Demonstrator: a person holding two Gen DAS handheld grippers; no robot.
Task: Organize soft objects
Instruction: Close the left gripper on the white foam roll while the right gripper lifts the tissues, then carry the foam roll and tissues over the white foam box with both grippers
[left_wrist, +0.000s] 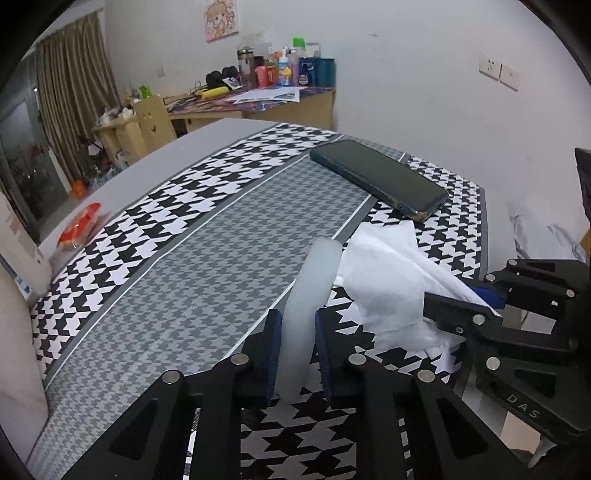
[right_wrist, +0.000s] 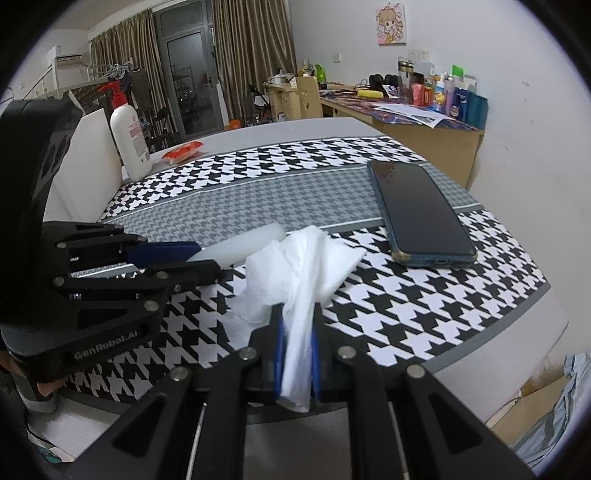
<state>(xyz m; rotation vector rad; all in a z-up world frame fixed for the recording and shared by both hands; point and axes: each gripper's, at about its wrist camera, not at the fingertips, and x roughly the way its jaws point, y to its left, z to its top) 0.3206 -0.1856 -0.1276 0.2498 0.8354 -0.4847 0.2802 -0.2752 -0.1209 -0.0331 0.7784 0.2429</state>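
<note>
White and crumpled, the tissue (right_wrist: 295, 273) sits pinched between the blue pads of your right claw (right_wrist: 297, 354), which is clenched on it; its loose end fans out ahead of the fingertips over the houndstooth cloth (right_wrist: 406, 295). Just left of that claw, your left claw (left_wrist: 297, 347) has its pads pressed on a translucent white foam bar (left_wrist: 314, 295), grasping its near end while the far end juts forward past the fingertips, close beside the tissue. From the left wrist view the tissue (left_wrist: 391, 280) lies immediately right of the bar, with the right claw (left_wrist: 491, 314) reaching in from the right edge. Ahead of both claws and a little to the right, a dark phone (right_wrist: 417, 210) in a teal case lies flat on the cloth. Well ahead and left of your left claw, a red packet (left_wrist: 79, 229) rests on the bare grey bench (left_wrist: 155, 155). A white pump bottle (right_wrist: 129, 136) stands upright near it, seen from the right wrist view.
</note>
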